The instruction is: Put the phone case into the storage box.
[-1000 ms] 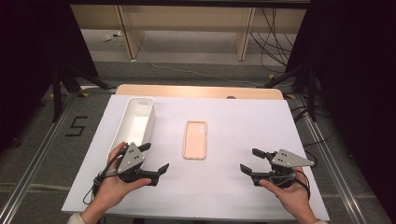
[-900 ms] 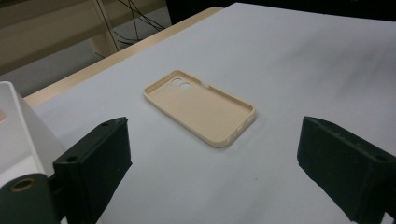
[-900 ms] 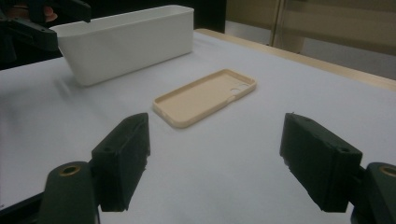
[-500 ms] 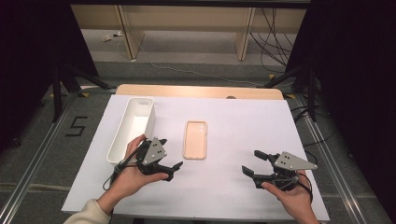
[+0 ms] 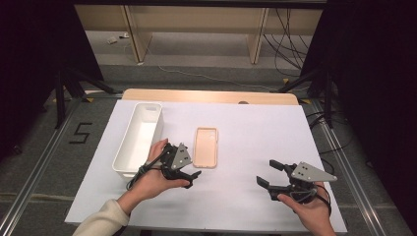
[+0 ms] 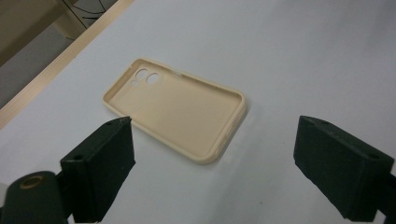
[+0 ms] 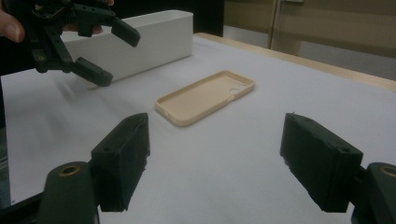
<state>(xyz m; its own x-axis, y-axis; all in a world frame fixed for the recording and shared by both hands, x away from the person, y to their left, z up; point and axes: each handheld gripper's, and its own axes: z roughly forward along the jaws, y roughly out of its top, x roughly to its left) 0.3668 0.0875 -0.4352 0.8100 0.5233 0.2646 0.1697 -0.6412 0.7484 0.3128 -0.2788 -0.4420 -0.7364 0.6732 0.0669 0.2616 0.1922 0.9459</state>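
A beige phone case (image 5: pixel 205 147) lies hollow side up in the middle of the white-covered table (image 5: pixel 246 123). My left gripper (image 5: pixel 190 168) is open just left of the case's near end, with its jaws facing the case and nothing between them. In the left gripper view the case (image 6: pixel 177 112) lies a little beyond the spread jaws of the left gripper (image 6: pixel 215 140). My right gripper (image 5: pixel 268 173) is open and empty near the table's front right. In the right gripper view the case (image 7: pixel 205 95) lies ahead of the right gripper (image 7: pixel 218 135), with the left gripper (image 7: pixel 117 56) at the upper left.
A long white bin (image 5: pixel 139 137) stands empty left of the case, close behind the left hand, and the right gripper view shows that bin (image 7: pixel 154 39) too. A wooden edge (image 5: pixel 211 96) runs along the back of the table. Dark stands and cables are on the floor around it.
My left gripper has moved right, from the bin's near corner to beside the case's near end. The right gripper has stayed put. Both remain open.
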